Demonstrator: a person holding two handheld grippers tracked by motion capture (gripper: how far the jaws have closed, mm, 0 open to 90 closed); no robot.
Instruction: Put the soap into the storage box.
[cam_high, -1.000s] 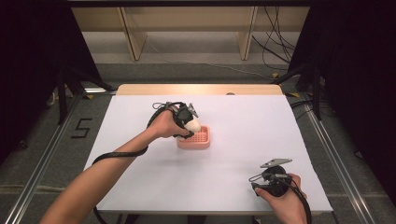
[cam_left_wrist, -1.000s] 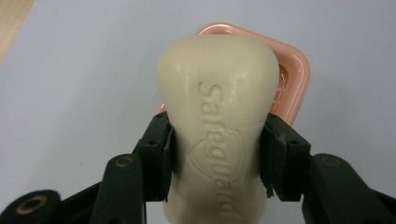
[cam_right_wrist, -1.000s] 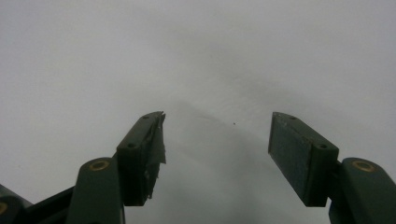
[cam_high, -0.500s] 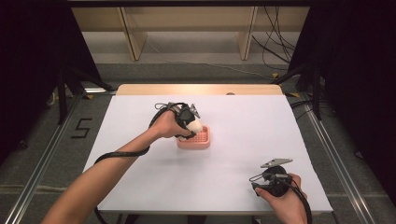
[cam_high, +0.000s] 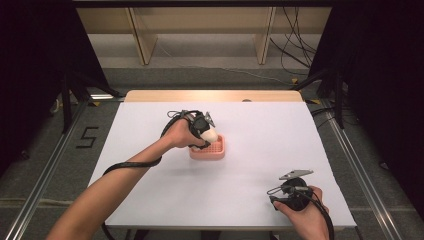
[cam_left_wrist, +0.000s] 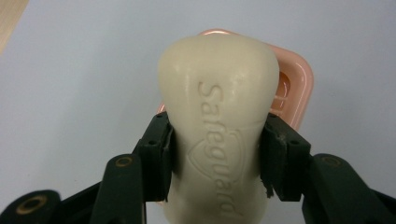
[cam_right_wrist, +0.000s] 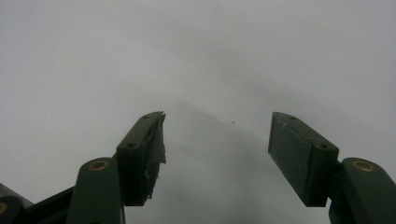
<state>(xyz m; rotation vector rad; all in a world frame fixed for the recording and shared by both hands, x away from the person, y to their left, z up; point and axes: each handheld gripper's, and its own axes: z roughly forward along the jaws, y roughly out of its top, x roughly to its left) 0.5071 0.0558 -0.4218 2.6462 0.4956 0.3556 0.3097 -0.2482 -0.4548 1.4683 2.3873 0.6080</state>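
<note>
Soap (cam_left_wrist: 219, 130) clamped in left gripper (cam_left_wrist: 217, 158) over dish (cam_high: 208, 148): lower level, then release; right gripper (cam_right_wrist: 217, 154) agape, idle.

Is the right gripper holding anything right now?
No. The right gripper has its jaws spread apart with nothing between them, just bare white table beyond.

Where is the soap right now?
The cream bar of soap is clamped in the left gripper, just above the pink plastic soap dish mid-table.
</note>
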